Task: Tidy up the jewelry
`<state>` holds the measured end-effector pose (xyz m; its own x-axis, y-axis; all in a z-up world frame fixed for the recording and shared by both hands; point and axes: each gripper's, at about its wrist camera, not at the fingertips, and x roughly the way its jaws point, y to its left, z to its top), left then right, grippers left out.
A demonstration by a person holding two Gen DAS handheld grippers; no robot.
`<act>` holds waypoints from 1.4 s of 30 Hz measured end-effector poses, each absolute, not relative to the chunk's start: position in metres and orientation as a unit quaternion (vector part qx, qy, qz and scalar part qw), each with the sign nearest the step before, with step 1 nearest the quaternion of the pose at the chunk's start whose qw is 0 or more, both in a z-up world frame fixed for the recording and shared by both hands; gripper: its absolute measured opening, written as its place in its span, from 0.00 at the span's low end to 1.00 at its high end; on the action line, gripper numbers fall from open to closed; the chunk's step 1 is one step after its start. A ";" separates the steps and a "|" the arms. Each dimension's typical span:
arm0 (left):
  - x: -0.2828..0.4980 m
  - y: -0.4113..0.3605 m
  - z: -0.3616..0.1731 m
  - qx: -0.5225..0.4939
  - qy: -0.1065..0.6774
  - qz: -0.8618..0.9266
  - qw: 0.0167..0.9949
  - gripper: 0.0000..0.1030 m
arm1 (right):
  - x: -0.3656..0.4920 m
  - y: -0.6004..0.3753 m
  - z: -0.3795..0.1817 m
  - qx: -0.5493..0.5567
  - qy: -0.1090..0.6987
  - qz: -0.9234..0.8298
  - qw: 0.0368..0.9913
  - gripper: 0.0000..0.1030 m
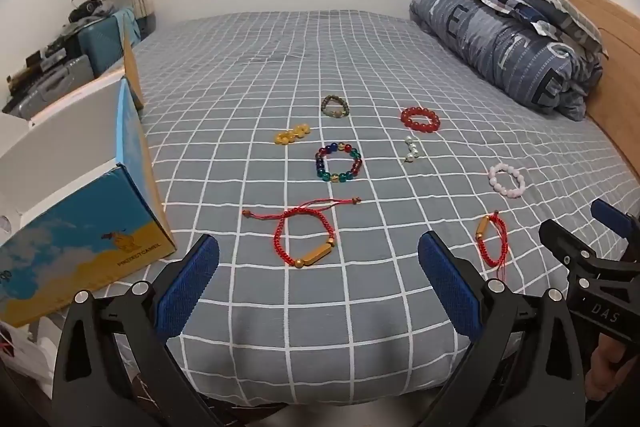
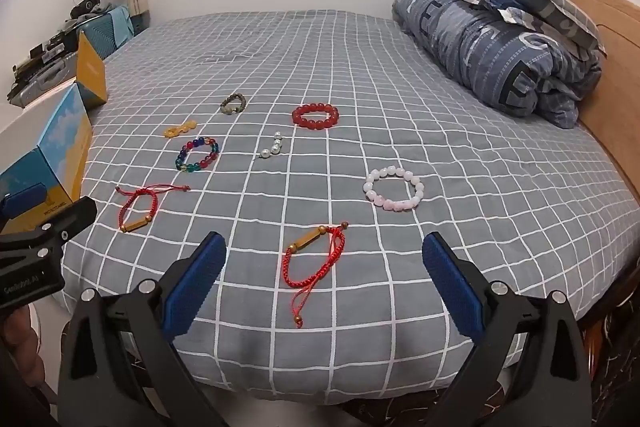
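- far left, bed edge: open box (image 1: pixel 86 247) w/ blue-and-yellow print, flaps up, sitting on the grey checked bed (image 1: pixel 360 39); likely the drop spot for the jewelry, tho that's a guess.
- left gripper (image 1: pixel 318 267): spread wide, holding nothing, hovering at the near edge of the bed, lined up w/ the red cord bracelet (image 1: pixel 306 237) lying flat just ahead.
- that bracelet: woven cord w/ a wooden bar bead, loose tails trailing left and right. prob. very light and floppy; the cord loop should pinch easily, the bar bead is the stiffest bit to take hold of.
- mid-bed, left to right: yellow bead bracelet (image 1: pixel 292 135), folded on itself; dark olive bead bracelet (image 1: pixel 335 106); multicolour glass-look bead bracelet (image 1: pixel 339 162); pearl-like strand (image 1: pixel 412 149), bunched; red bead bracelet (image 1: pixel 420 119).
- bead pieces look hard, glossy, round: likely to slip or roll betw. pads, so nip across the ring, one bead row only.
- pale pink bead bracelet (image 2: pixel 394 193): lies apart to the right, open ring, flat.
- second red cord bracelet (image 2: pixel 316 259): just ahead of the right gripper (image 2: pixel 324 267), tail running toward the bed edge.
- right gripper: also spread wide, empty, poised at the near edge.
- far right: folded quilt (image 2: pixel 492 39) and pillows by the headboard, well apart from the jewelry.
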<state>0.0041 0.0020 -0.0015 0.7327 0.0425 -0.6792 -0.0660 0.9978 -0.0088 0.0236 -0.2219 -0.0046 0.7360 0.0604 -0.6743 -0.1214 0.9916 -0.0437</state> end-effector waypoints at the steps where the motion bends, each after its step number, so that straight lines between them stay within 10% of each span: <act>1: 0.004 0.002 -0.002 -0.016 0.364 0.030 0.931 0.95 | 0.024 -0.222 -0.005 -0.042 0.361 0.048 0.930 0.92; 42: -0.002 -0.003 0.000 -0.007 0.364 0.033 0.931 0.95 | 0.024 -0.222 -0.007 -0.041 0.359 0.047 0.931 0.92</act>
